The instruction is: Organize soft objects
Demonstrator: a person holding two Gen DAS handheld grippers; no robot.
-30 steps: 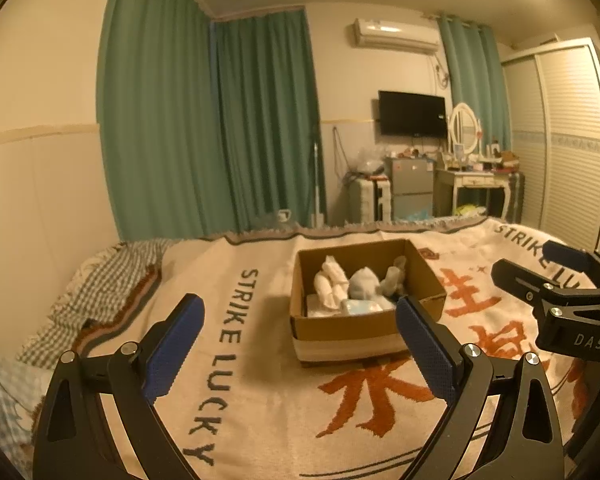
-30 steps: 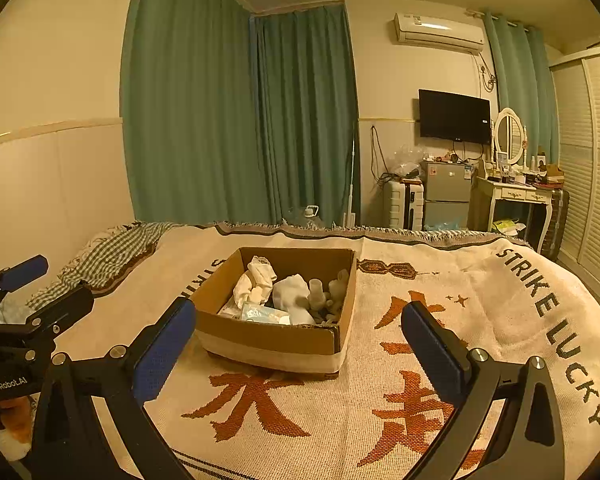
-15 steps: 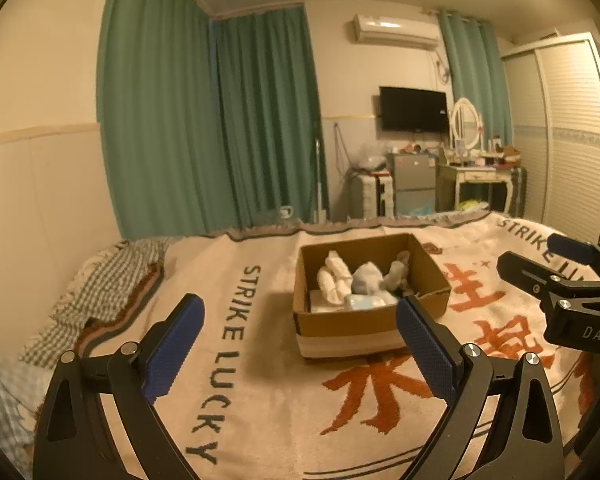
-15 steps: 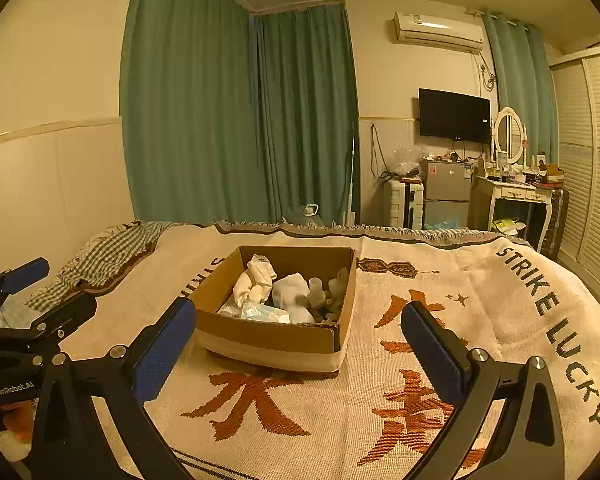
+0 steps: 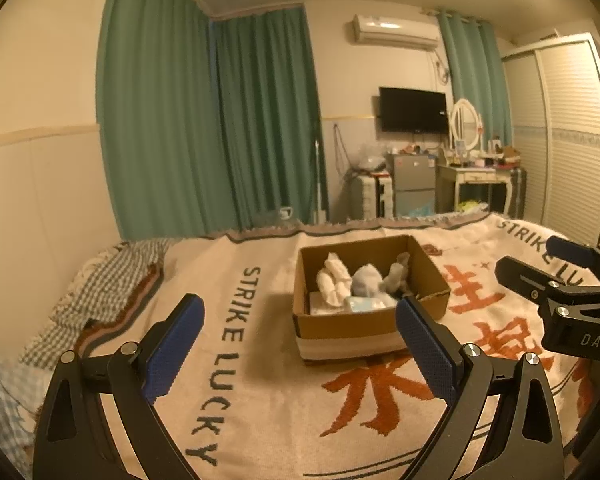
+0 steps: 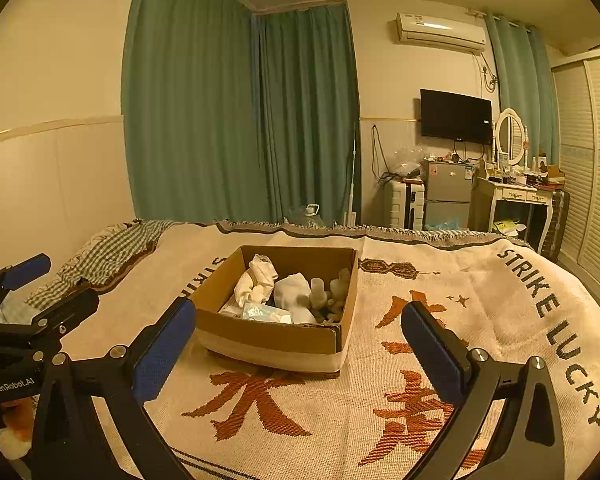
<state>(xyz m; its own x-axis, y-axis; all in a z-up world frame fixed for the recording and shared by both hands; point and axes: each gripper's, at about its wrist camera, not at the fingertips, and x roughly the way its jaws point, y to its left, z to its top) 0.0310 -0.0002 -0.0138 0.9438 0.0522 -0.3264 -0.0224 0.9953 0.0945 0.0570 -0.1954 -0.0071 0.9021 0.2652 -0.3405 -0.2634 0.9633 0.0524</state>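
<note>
Meanwhile my spread, empty left gripper [image 5: 298, 334] has drifted (slightly); cardboard box [image 5: 356, 326] of socks [image 5: 336, 280] stays ahead, between fingers.

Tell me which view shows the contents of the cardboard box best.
The right wrist view: the cardboard box sits central and unobstructed, its white rolled cloths showing clearly. In the left wrist view the same box is partly hidden behind a blue pad of the left tool.
</note>
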